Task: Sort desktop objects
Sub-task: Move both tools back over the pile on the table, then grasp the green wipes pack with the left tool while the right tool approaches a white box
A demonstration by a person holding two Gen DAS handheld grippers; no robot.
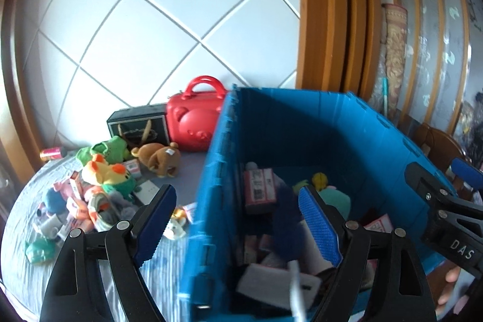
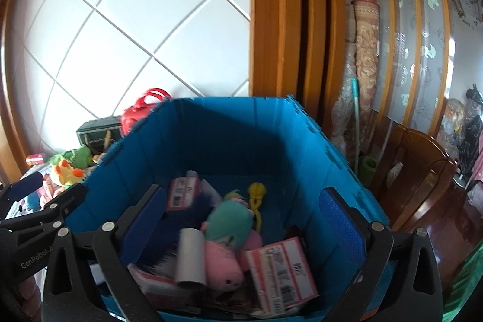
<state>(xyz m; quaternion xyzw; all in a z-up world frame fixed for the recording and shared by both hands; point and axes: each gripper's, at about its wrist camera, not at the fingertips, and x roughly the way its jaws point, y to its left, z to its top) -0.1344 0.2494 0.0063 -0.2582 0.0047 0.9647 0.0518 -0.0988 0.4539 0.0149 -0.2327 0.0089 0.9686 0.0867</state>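
**Both grippers spread and empty over the blue crate; loose items lie on the table**

The left gripper (image 1: pixel 238 219) has its jaws wide apart with nothing between the pads. It straddles the near-left wall of the blue crate (image 1: pixel 302 122), one finger outside over the table, the other inside. Blurred shapes lie under it in the crate: a dark blue furry item (image 1: pixel 286 219) and a white cord (image 1: pixel 294 285); whether they are moving cannot be told.

The right gripper (image 2: pixel 241 219) is likewise spread and carries nothing. It points down into the crate, above a grey tube (image 2: pixel 190 255), a pink plush (image 2: pixel 223 264), a teal plush (image 2: pixel 231 224) and red-and-white boxes (image 2: pixel 280 270).

Both tools are held tilted downward, close side by side, each visible at the edge of the other's view.

Outside the crate, on the cloth-covered table (image 1: pixel 18 225), a pile lies: a yellow-and-orange plush (image 1: pixel 105 171), a green plush (image 1: pixel 108 148), a brown bear (image 1: pixel 160 157) and small boxes. A red case (image 1: pixel 196 122) stands by the wall.

Judgement: the crate serves as the collection point, part-filled, with sorting incomplete.
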